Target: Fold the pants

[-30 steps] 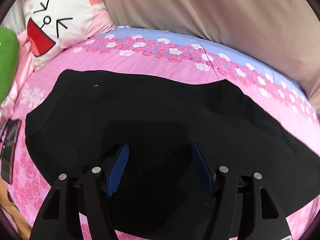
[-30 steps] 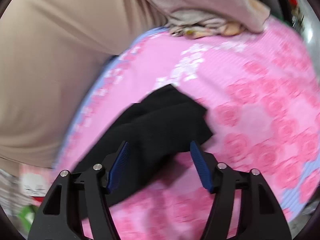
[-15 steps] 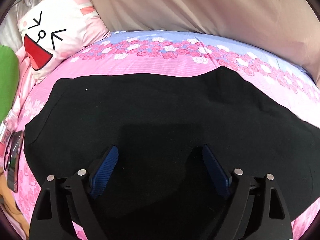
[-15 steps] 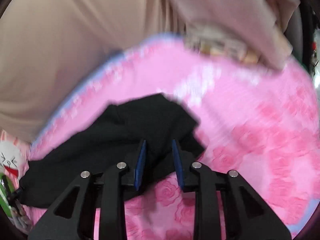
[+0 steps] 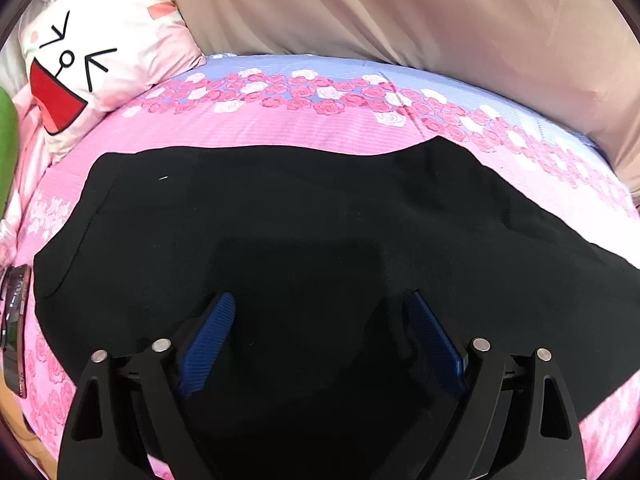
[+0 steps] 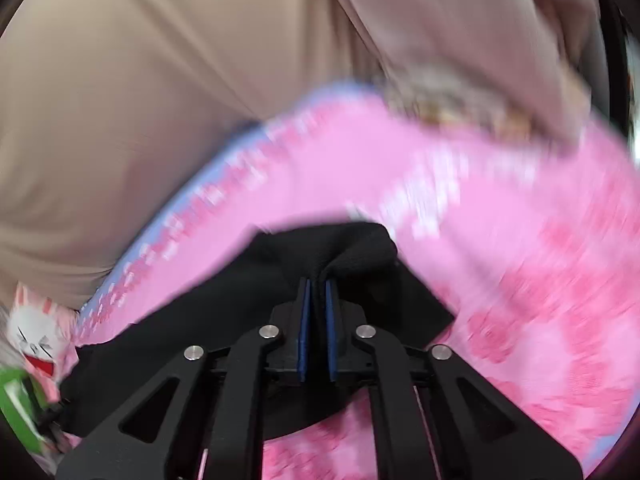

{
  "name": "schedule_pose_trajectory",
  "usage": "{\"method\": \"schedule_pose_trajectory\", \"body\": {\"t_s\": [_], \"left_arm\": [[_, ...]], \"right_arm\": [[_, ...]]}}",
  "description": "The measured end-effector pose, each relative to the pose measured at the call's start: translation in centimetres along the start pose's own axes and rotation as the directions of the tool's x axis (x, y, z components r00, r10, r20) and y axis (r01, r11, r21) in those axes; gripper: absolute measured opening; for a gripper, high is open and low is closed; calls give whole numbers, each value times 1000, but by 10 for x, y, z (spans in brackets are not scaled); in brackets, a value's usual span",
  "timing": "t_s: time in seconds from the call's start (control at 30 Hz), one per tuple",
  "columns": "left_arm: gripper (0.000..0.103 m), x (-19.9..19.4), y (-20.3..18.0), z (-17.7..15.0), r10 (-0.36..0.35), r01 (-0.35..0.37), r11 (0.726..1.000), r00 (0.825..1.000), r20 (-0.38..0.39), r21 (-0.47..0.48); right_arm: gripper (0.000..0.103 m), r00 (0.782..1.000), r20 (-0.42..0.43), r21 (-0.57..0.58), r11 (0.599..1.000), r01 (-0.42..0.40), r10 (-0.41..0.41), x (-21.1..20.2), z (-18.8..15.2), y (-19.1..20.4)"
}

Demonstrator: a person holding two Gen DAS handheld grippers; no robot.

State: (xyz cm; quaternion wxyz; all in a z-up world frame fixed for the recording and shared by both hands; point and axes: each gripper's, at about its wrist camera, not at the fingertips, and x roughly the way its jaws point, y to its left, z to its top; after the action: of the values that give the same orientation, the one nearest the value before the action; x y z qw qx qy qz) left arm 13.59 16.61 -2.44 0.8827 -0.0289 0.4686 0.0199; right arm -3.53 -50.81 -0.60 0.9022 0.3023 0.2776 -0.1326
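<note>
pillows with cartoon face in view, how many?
1. The cartoon-face pillow lies at the bed's far left corner against the beige curtain; the right wrist view shows the same one, blurred, at its left edge. Others may lie out of frame.

R wrist view motion-blurred: bed (image 6: 500,208) print smeared, heap (image 6: 452,100) at far edge unreadable. Pants (image 5: 320,240) cut off at L view's right edge; phone (image 5: 14,320) half out of frame.

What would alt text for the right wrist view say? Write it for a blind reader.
The right gripper has just closed and pinches a bunched end of the black pants on a pink rose-print bedsheet. Beige fabric fills the blurred background.
</note>
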Motion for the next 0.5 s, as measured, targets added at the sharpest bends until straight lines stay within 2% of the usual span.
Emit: {"method": "schedule_pose_trajectory", "body": {"t_s": [0.03,0.1,0.13,0.17,0.2,0.23,0.27,0.33,0.37,0.43,0.47,0.5], "left_arm": [[86,-1,2,-1,-16,16,1000,1000,-1,-3],[86,-1,3,-2,-29,29,1000,1000,10,0],[85,-1,2,-2,-25,25,1000,1000,17,2],[83,-5,2,-1,-33,33,999,999,23,-9],[81,-11,1,1,-56,56,998,998,27,-18],[81,-17,2,3,-81,82,996,996,33,-28],[81,-27,4,7,-115,117,992,992,47,-42],[81,-46,7,19,-174,181,980,981,85,-78],[81,-51,5,28,-194,202,975,977,92,-91],[82,-46,-5,40,-213,220,972,974,76,-86],[83,-38,-12,45,-205,209,974,977,57,-86],[83,-22,-19,49,-192,193,977,981,22,-86]], "right_arm": [[5,1000,8,15,1000,2,-2,-7,0,-4],[6,991,-62,-23,993,113,-115,7,-9,-17],[6,967,-103,-64,972,228,-234,18,-14,-23],[6,916,-116,-99,922,375,-385,22,-21,-28],[6,912,-98,-92,916,391,-399,15,-23,-27],[6,937,-52,-55,938,342,-344,0,-22,-21],[8,953,1,-30,953,301,-301,-15,-19,-11],[8,971,63,-90,968,234,-228,-29,-13,27],[8,985,64,-158,973,166,-158,-26,-11,58],[8,1000,-26,-260,966,0,-7,-5,-19,114],[8,990,-117,-314,943,-107,73,18,-30,148],[8,978,-178,-340,926,-164,108,37,-40,170]]}}
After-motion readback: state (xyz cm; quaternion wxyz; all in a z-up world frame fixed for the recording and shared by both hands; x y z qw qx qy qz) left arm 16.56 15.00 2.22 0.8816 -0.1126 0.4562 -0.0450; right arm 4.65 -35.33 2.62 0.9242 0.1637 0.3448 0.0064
